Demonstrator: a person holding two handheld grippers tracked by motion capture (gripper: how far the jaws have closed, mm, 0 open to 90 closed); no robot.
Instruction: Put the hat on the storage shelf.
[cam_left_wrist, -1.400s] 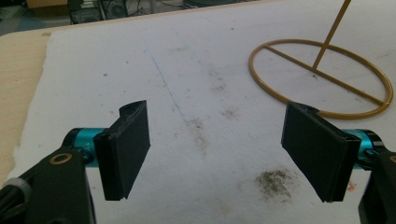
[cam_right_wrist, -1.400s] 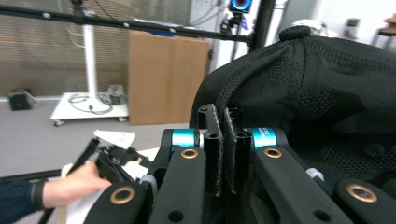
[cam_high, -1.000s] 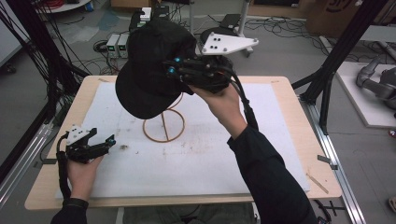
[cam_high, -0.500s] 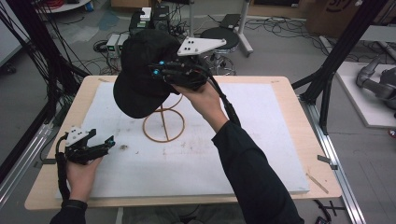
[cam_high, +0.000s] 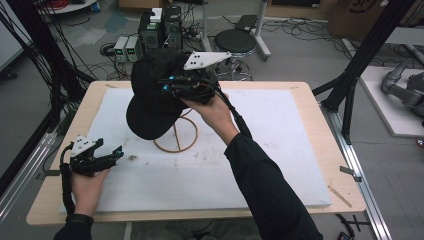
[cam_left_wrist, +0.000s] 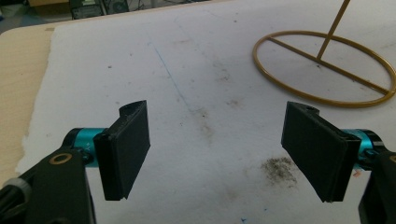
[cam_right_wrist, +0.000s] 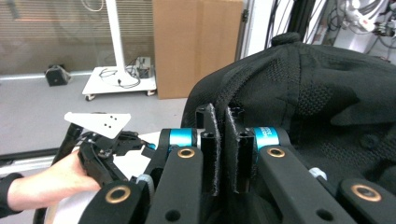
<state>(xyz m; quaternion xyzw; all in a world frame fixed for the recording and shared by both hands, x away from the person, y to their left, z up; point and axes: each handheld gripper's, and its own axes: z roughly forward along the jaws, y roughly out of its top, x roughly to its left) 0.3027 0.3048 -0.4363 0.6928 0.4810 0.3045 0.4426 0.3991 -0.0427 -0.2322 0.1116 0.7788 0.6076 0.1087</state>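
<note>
A black baseball cap hangs in the air above a gold wire stand, whose ring base rests on the white pad. My right gripper is shut on the cap's fabric; in the right gripper view the jaws pinch an edge of the cap. Low at the table's left, my left gripper is open and holds nothing. In the left gripper view its jaws stand wide apart over the stained pad, with the stand's ring ahead to the right.
A white foam pad covers most of the wooden table. Behind the table are a black stool, electronics boxes and cables. Black frame posts rise at both sides.
My right gripper has carried the cap leftward and a little lower, toward the stand. The left gripper has stayed in place, open.
</note>
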